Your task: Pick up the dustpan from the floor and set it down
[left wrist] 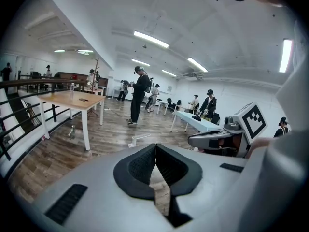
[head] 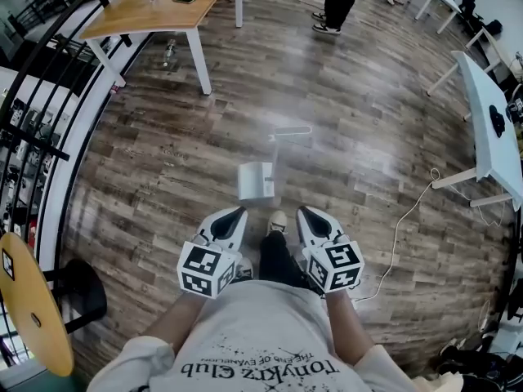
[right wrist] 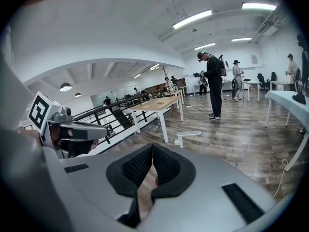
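A white long-handled dustpan [head: 257,180] stands on the wooden floor just ahead of me, its pan near my feet and its handle grip [head: 291,131] rising beyond it. Both grippers are held side by side in front of my body, short of the pan. My left gripper [head: 236,212] points at the pan's left side, its jaws shut and holding nothing. To the right, my right gripper [head: 305,211] is also shut and empty. The dustpan's handle [left wrist: 140,137] shows past the closed left gripper [left wrist: 155,147], and the same handle [right wrist: 189,135] past the closed right gripper [right wrist: 152,147].
A wooden table [head: 155,6] stands at the far left with a bottle [head: 169,53] on the floor under it. A white table [head: 489,129] is at the right, with a cable [head: 400,229] trailing below. A person [head: 338,2] stands far ahead. A black railing [head: 49,96] curves along the left.
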A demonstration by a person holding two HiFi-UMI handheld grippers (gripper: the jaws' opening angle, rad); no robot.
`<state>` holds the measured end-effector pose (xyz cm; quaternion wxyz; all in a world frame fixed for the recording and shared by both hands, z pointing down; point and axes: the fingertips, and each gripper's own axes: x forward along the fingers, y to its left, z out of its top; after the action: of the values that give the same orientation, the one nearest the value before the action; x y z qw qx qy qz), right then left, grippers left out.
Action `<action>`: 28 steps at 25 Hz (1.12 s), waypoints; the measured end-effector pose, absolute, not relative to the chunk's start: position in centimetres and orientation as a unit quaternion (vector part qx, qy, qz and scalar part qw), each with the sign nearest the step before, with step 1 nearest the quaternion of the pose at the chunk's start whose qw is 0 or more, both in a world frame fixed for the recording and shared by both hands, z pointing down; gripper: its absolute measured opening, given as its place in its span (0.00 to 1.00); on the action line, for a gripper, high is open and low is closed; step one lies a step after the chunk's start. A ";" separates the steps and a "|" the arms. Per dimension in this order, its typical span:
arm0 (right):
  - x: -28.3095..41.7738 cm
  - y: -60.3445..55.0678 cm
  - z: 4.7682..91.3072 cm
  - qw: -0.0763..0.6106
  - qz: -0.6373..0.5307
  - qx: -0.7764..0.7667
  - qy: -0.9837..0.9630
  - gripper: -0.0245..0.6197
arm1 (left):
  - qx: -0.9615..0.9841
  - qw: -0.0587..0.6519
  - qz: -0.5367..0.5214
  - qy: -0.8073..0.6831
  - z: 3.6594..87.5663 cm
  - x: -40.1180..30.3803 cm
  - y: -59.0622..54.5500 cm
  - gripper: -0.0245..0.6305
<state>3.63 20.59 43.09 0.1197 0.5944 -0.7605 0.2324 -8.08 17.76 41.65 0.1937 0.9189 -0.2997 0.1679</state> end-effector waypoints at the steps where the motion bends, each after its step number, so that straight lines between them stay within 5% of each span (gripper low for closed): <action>1: 4.4 19.4 43.0 0.120 0.230 0.592 -0.763 0.08 | 0.918 0.194 0.168 -0.303 41.6 -7.4 16.7 0.07; 14: 13.4 7.5 41.8 0.123 0.210 0.546 -0.802 0.08 | 0.907 0.179 0.157 -0.348 39.7 1.1 6.5 0.07; 28: 13.6 4.4 42.6 0.126 0.224 0.533 -0.806 0.08 | 0.900 0.187 0.169 -0.354 40.4 1.7 3.4 0.07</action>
<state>13.61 4.41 42.56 0.1258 0.5331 -0.8061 0.2241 1.67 3.36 40.36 0.1872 0.9005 -0.3541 0.1693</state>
